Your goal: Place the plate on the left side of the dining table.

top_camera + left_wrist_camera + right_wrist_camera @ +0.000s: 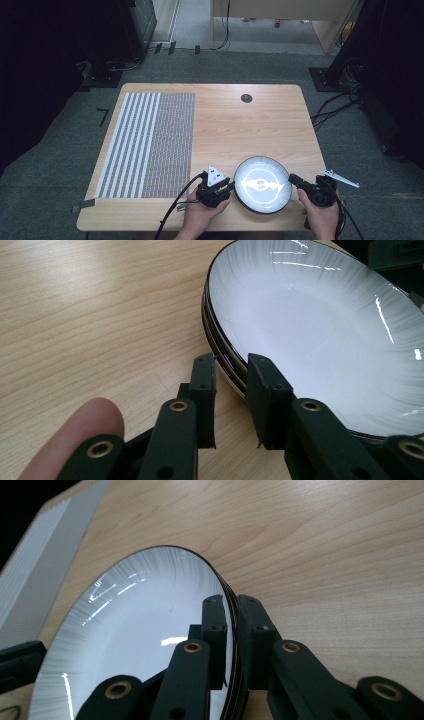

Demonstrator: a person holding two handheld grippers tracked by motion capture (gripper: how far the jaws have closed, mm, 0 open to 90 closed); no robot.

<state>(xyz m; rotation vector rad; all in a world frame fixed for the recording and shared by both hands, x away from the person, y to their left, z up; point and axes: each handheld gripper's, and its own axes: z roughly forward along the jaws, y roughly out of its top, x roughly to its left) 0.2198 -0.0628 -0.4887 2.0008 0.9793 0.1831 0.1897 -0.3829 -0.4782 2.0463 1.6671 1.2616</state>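
We see a round white plate with a dark rim lying flat near the front edge of the wooden surface, right of centre; being round, it has no long axis, and its hollow faces up. In the left gripper view the rim looks layered, perhaps more than one plate stacked, though we cannot tell. Our left gripper stands at the plate's left rim with its jaws narrowly parted, one outside and one over the edge; we cannot tell whether they press on it. Our right gripper has its jaws closed on the plate's right rim, one jaw inside and one outside. A striped grey mat covers the left part of the surface, well apart from the plate. A small dark round disc sits near the far edge.
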